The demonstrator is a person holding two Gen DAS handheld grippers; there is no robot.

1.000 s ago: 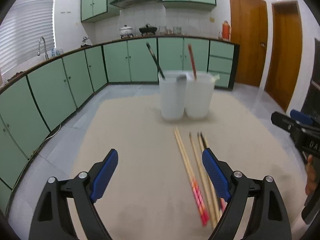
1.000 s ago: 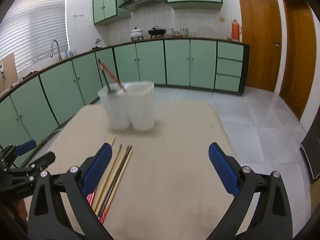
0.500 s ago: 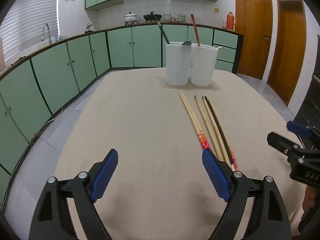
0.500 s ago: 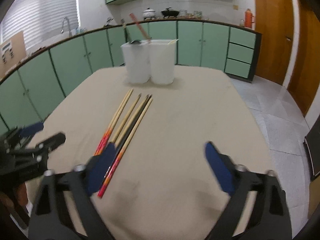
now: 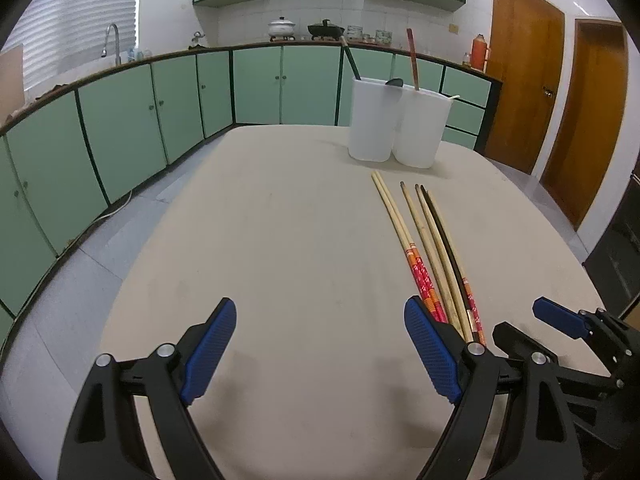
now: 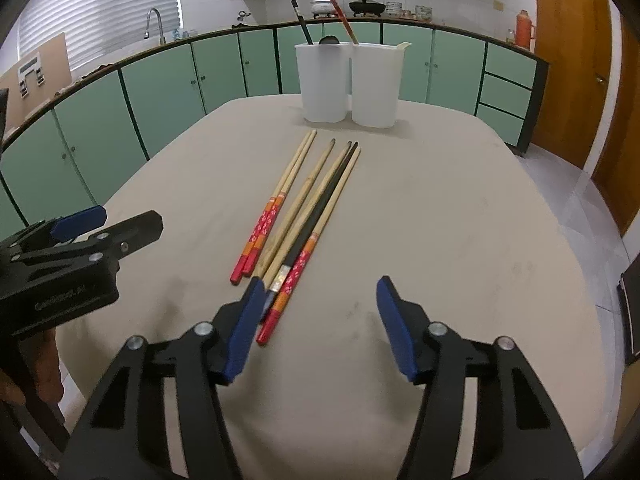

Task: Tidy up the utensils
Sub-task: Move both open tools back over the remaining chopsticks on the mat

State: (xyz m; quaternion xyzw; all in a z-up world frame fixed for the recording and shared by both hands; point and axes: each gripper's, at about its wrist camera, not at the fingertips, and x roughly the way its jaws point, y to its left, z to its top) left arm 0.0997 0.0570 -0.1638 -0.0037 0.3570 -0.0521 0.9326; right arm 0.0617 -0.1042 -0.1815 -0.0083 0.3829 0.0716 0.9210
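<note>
Lettering embossed on the black body of the left gripper (image 6: 316,322), seen from the right wrist camera, is too blurred to read; no other writing can be made out. Chopsticks (image 6: 304,204) lie in a loose fan on the beige table (image 6: 440,208), tips toward two white plastic containers (image 6: 348,80) that stand side by side, touching, at the far end. The pair on the left of the fan has red and orange floral handles (image 6: 262,226); next to it lie plain bamboo sticks, one black chopstick (image 6: 320,200) and another stick with a red patterned handle. A black-handled utensil (image 6: 300,20), a dark ladle bowl and a red-handled stick (image 6: 340,12) stand up out of the containers.

The left gripper's (image 5: 316,352) blue fingers are spread wide over bare tabletop, its right finger just beside the near ends of the chopsticks, holding nothing. The right gripper (image 5: 560,320) also has its blue pads apart and empty, its left finger over the handle ends of the rightmost sticks; whether it touches them cannot be told.

Green cabinets (image 5: 120,128) under a dark-edged counter curve around the room, with a faucet (image 5: 112,38), window blinds, pots (image 5: 304,28) on the stove, an orange thermos (image 5: 478,50), white tile, grey floor and brown wooden doors (image 5: 524,92).
</note>
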